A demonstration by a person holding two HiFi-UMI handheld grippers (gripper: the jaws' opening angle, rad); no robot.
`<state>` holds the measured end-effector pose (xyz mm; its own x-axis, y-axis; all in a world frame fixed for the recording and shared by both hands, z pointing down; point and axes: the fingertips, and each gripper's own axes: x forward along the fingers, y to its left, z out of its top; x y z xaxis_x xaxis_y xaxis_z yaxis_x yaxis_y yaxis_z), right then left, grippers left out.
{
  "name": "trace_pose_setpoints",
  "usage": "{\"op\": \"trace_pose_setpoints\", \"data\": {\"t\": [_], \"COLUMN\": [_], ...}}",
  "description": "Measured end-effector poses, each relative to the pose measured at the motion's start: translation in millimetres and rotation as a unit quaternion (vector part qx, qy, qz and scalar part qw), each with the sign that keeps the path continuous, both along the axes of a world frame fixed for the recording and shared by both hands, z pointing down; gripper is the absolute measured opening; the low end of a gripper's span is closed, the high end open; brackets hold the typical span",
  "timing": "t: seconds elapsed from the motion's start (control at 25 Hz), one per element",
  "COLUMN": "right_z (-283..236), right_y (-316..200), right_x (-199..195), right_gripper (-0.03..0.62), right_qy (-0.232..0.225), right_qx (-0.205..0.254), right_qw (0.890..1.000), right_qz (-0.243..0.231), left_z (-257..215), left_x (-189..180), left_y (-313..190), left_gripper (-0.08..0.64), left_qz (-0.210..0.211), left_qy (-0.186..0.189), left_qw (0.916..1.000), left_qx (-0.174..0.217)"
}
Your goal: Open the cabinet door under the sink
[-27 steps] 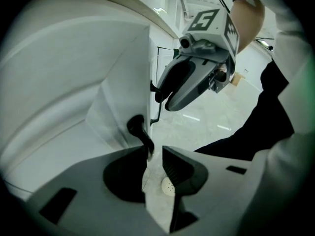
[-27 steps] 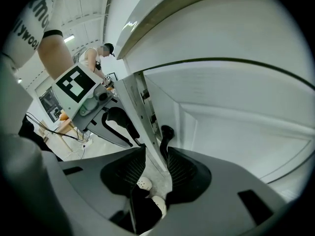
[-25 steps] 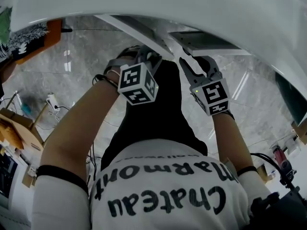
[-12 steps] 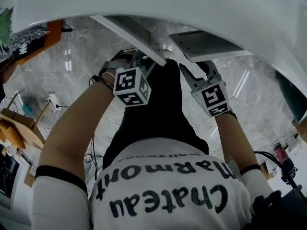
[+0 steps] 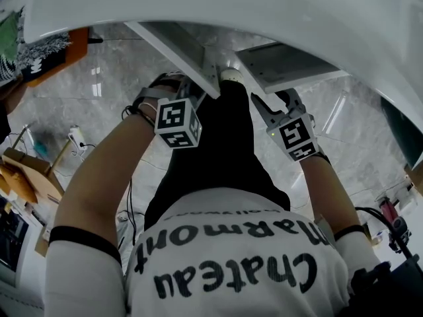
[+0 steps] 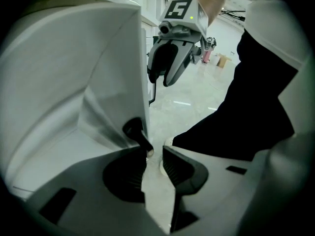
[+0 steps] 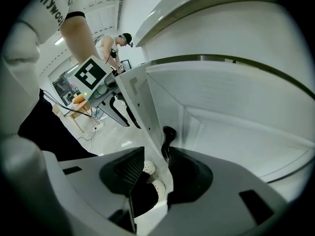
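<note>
Under the white sink counter [image 5: 218, 5] two white cabinet doors stand swung out, the left door [image 5: 173, 47] and the right door [image 5: 281, 63]. My left gripper [image 5: 200, 88] is at the left door's edge. In the left gripper view the black handle [image 6: 138, 134] lies against the tip of the left finger [image 6: 129, 173], and floor shows in the gap, so the gripper [image 6: 155, 162] is open. My right gripper [image 5: 259, 101] straddles the right door's edge [image 7: 147, 112]. Its jaws have just been opening, and the black handle [image 7: 168, 136] stands between them with a gap.
The person's black trousers [image 5: 218, 157] and white shoes [image 7: 150, 176] stand between the two doors on a marble floor [image 5: 99, 98]. Boxes and cables [image 5: 26, 170] lie at the left. Another person [image 7: 115, 43] stands far back.
The left gripper has shifted left and slightly down in the head view, the right one a little down. The two doors have swung slightly wider apart.
</note>
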<state>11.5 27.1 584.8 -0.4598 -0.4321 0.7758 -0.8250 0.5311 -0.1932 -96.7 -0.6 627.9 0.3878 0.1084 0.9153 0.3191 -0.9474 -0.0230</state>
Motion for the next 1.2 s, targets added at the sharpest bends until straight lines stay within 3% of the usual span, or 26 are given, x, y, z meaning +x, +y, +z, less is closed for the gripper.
{"op": "trace_pose_setpoints", "data": {"t": [1.2], "right_z": [3.0], "right_y": [40.9], "right_x": [6.6], "right_gripper": [0.152], "right_qy": [0.039], "right_qx": [-0.03], "right_qw": [0.997], "right_qz": [-0.065], "left_z": [5.0], "left_x": [-52.4], "left_y": [16.2], "left_gripper": [0.095], "left_qz": [0.073], "left_qy": [-0.086], "left_qw": [0.9934], "left_qx": [0.023]}}
